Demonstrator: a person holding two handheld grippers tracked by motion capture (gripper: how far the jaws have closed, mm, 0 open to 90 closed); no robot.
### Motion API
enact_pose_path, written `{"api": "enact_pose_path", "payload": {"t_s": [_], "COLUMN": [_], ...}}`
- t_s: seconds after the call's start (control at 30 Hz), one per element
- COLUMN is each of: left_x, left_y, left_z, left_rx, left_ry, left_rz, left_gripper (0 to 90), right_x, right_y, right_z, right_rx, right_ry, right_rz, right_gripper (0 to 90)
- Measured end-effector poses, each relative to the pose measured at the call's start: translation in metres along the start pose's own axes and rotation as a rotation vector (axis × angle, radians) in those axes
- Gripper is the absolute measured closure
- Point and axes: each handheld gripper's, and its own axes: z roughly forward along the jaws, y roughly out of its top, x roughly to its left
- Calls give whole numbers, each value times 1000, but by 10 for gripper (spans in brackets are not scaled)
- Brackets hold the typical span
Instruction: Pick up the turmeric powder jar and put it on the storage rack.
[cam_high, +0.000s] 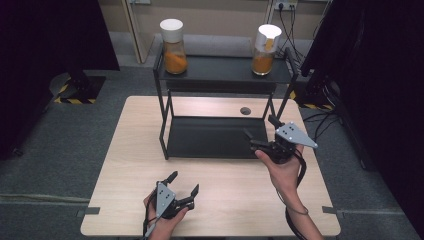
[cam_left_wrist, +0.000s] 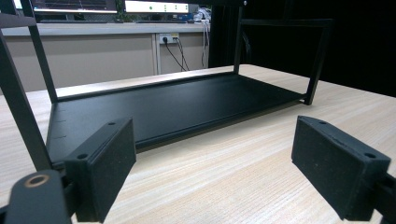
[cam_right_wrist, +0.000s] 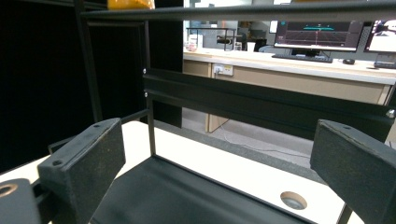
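Since both claws are empty and gaping wide, nothing is gripped yet. Right claw (cam_high: 260, 131) hovers at the right front corner of the black two-tier rack (cam_high: 220, 75), over its lower tray (cam_high: 215, 137); left claw (cam_high: 184, 183) sits low near the bench (cam_high: 135, 150) front edge, well apart from the rack.

Likely targets: the two jars on the top shelf. Left jar (cam_high: 173, 46) has a white lid and is roughly half full of orange powder or granules. Right jar (cam_high: 265, 49) holds similar contents, with something pale standing inside, maybe a scoop; its top is blown out by glare, so I cannot tell whether it is lidded.

Handling guess: clear rigid walls, glass or hard plastic, so smooth, slippery and possibly breakable. Contents add moderate weight low down and will shift if tilted. Grip the cylindrical body mid-height, claw pads square on the sides, not on the lid, which may lift off. Keep upright.

Visibility limits:
- Right claw view catches just a sliver of orange jar (cam_right_wrist: 130, 3) at the top edge, cut off by the shelf rail.
- Left claw view sees the lower tray (cam_left_wrist: 177, 107) and bench (cam_left_wrist: 243, 168).
- Jar material and lid fit unclear from the high view.
- Round grommet (cam_high: 245, 110) in the bench sits behind the rack.
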Motion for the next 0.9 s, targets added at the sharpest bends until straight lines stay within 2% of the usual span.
{"api": "enact_pose_path", "payload": {"t_s": [0.1, 0.9], "left_x": [0, 0], "left_y": [0, 0], "left_z": [0, 0], "left_rx": [1, 0], "left_ry": [0, 1], "left_rz": [1, 0], "left_gripper": [134, 134], "right_x": [0, 4], "right_y": [-4, -43], "right_z": [-2, -16], "right_rx": [8, 57], "right_ry": [10, 11], "right_rz": [15, 18], "right_gripper": [36, 36]}}
